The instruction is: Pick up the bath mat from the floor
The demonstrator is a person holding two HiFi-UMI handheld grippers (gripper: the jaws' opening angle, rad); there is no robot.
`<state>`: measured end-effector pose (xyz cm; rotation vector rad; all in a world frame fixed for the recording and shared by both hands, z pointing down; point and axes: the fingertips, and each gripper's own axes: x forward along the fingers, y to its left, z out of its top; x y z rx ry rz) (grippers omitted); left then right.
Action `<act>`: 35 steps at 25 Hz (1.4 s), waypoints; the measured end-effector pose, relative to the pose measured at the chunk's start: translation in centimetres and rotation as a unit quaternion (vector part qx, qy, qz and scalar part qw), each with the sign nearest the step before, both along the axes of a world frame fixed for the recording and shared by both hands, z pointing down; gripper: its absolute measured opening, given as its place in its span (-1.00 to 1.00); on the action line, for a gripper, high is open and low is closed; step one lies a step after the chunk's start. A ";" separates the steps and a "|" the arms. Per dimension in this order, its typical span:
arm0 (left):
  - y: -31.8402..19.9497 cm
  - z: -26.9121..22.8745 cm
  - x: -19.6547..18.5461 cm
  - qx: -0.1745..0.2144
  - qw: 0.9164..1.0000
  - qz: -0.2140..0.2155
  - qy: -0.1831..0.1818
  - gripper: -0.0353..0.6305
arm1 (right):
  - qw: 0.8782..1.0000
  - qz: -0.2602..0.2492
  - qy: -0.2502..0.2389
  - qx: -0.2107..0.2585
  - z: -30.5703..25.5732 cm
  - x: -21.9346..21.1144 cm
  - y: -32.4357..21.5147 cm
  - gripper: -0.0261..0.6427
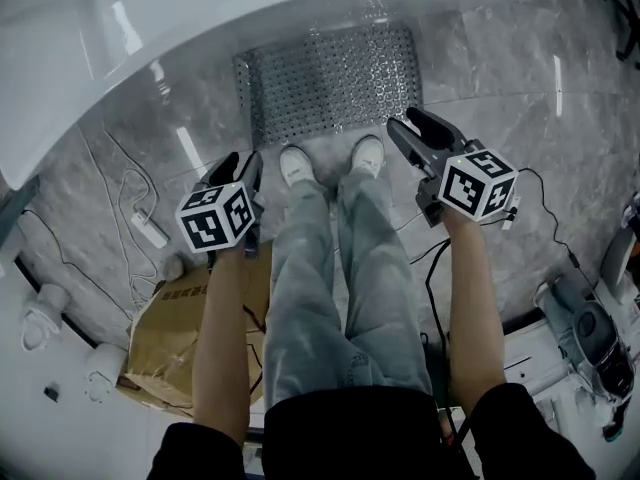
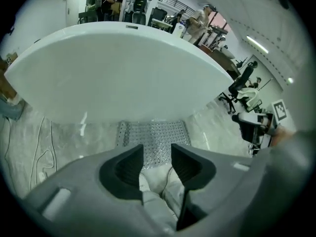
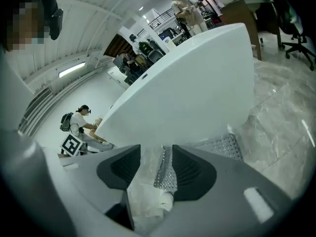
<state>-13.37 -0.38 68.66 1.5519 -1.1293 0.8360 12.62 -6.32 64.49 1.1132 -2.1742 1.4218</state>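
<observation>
1. Legs [image 1: 340, 268] of the person stand between the two grippers, with white shoes [image 1: 297, 165] just beside the bath mat [image 1: 330, 78].
2. Bath mat lies flat on the floor [image 1: 500, 78] against the bathtub [image 1: 200, 28], ahead of both grippers and untouched.
3. Left gripper [image 1: 245, 168] and right gripper [image 1: 410, 123]: jaws apart, grasping nothing.

A grey marbled floor [image 1: 500, 78] is noted under the left tool [image 1: 240, 163] and the right tool [image 1: 412, 126]. A white bathtub [image 1: 200, 28] is set directly ahead of both. A power strip [image 1: 150, 230] with white cables is laid left of the left tool, and a cardboard box [image 1: 165, 333] is placed behind it. A black cable [image 1: 548, 198] is run right of the right tool. Beyond the tub, office chairs [image 2: 242, 85] and ceiling strip lights [image 2: 256, 44] are observed.
</observation>
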 end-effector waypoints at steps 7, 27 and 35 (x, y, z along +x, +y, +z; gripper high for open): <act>0.0 9.6 0.4 -0.047 0.999 0.012 0.009 -0.11 | 0.999 -0.035 0.025 -0.027 9.5 2.7 -0.4 -0.22; 1.1 26.7 -3.7 -0.084 0.995 0.039 -0.046 0.18 | 0.983 -0.101 0.136 -0.073 28.2 9.2 -2.1 -0.08; 0.9 32.2 -5.6 -0.106 0.992 0.041 -0.060 0.20 | 0.970 -0.137 0.172 -0.107 34.6 12.0 -1.6 0.00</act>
